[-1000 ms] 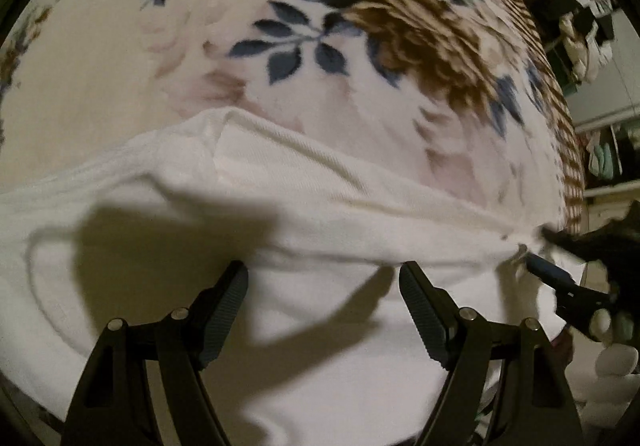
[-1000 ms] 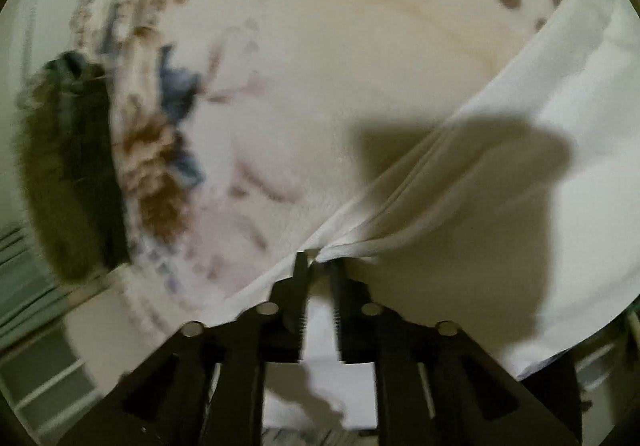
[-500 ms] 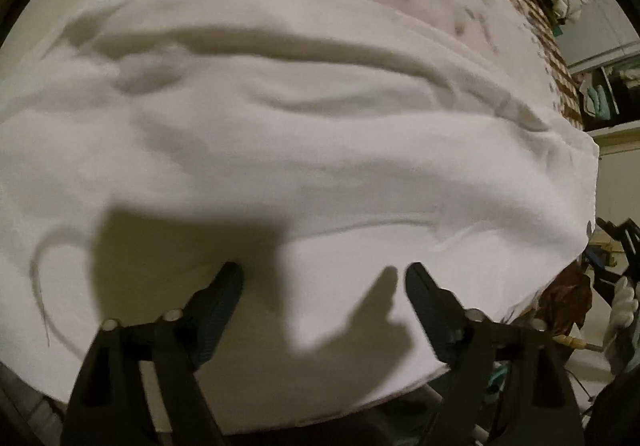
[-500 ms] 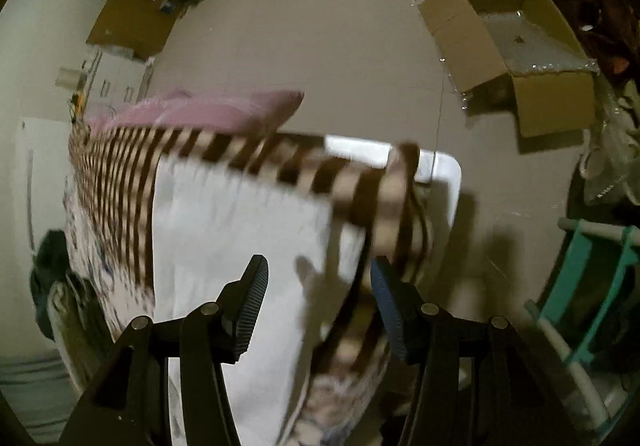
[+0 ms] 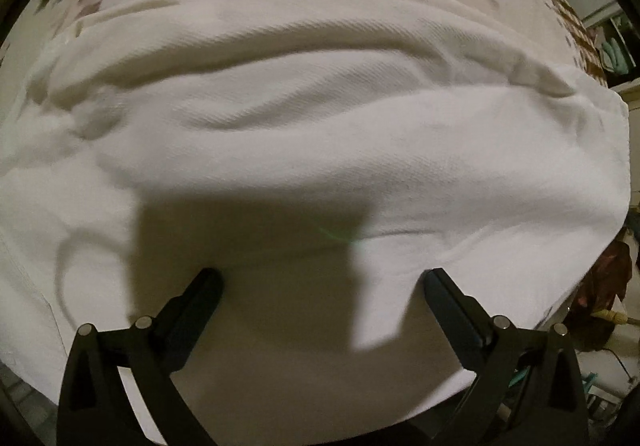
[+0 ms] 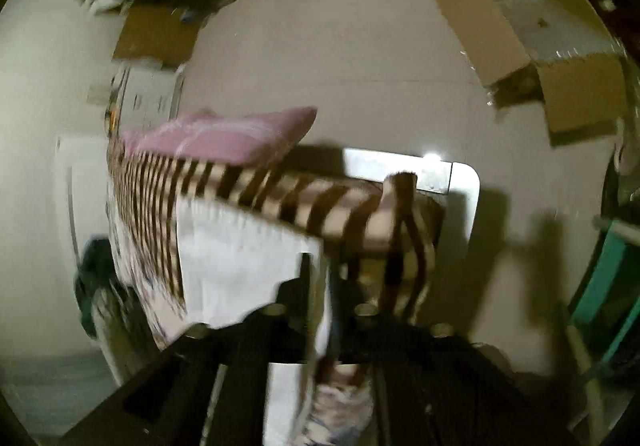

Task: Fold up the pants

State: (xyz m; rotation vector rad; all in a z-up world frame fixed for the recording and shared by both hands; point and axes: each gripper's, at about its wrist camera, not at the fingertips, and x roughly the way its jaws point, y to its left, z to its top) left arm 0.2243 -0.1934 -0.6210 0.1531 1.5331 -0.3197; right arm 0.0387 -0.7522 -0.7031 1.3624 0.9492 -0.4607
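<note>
At blanket corner — right gripper (image 6: 320,278) now pinched on pants (image 5: 320,133) edge; left gripper (image 5: 320,286) stays spread.

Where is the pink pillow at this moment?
In the right wrist view the pink pillow lies at left of centre, on the far end of the brown-striped blanket, beyond the white pants and upper left of the right gripper.

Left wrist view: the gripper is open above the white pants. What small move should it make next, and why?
Probably lower the left gripper and close it on the near part of the white pants. Its jaws stand wide open with nothing between them, while the right gripper, though blurred, seems pinched on the pants' edge. A fold likely needs both holds.
</note>
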